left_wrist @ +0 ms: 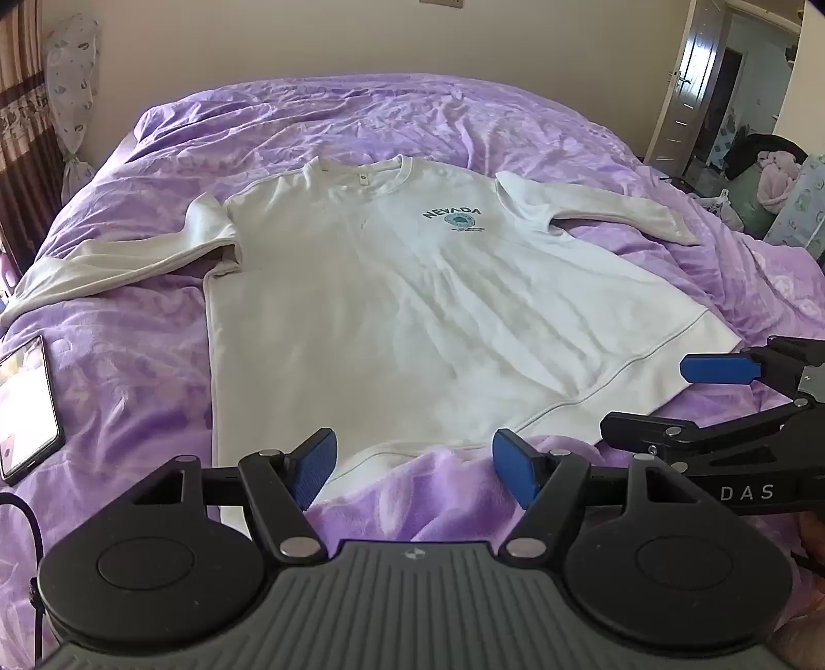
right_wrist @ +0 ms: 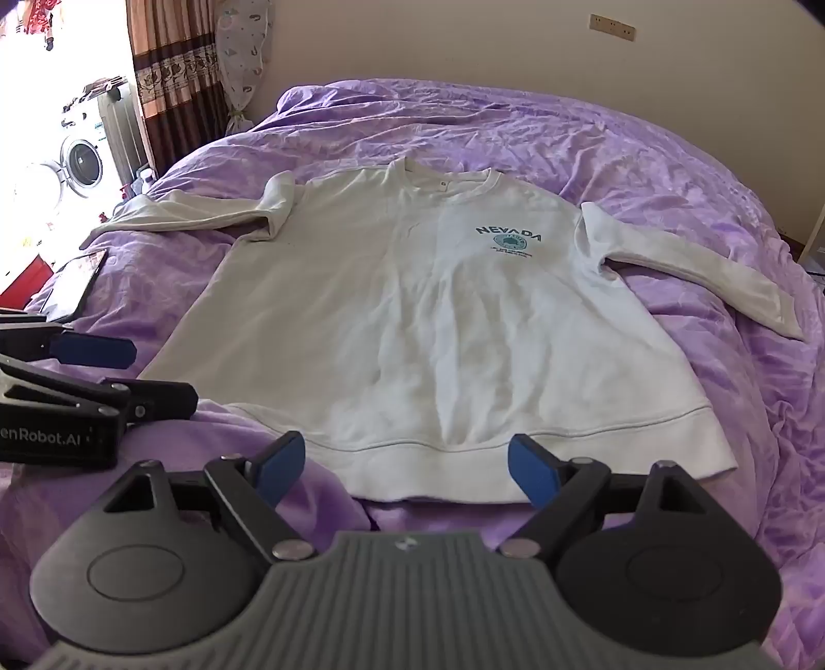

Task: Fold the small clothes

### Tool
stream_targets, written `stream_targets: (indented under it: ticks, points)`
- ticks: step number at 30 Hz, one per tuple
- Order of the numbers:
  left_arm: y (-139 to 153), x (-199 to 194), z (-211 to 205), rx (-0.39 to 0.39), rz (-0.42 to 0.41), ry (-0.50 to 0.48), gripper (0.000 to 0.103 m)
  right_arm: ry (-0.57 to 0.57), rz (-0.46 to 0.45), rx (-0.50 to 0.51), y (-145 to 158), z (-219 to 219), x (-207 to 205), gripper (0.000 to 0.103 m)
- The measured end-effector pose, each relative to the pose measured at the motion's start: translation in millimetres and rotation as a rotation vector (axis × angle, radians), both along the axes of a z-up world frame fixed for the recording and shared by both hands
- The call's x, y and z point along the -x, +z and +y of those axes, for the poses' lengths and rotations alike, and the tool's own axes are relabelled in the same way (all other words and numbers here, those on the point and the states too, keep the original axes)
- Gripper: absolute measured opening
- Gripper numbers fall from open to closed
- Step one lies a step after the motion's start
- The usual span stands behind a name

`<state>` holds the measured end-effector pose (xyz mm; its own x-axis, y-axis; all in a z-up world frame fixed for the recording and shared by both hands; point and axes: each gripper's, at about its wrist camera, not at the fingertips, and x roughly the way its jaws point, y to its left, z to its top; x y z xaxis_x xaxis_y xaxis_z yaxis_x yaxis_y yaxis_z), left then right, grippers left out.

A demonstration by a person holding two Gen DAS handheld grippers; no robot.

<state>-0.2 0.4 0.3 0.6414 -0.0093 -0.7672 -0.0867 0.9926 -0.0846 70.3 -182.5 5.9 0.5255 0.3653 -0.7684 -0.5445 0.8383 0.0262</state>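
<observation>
where sweatshirt (left_wrist: 392,309) lies, phone (left_wrist: 26,407) beside

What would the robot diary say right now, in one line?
stage: start | sweatshirt: flat, unfolded | left gripper: open | right gripper: open

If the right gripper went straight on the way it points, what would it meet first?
Probably the ribbed bottom hem of the white long-sleeved sweatshirt on the purple bedspread; the right gripper, jaws open, points down at it.

Purple bedspread (right_wrist: 593,154), cream wall (right_wrist: 438,41), patterned curtain (right_wrist: 175,67), bright daylight.
</observation>
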Motion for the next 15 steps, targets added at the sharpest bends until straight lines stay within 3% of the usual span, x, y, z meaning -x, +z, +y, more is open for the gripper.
stream_targets:
  ticks: [15]
  points:
    - [3.4, -3.5, -3.3, -0.003, 0.006, -0.001, 0.081, 0.0, -0.003, -0.001, 1.0, 0.4, 1.0, 0.082]
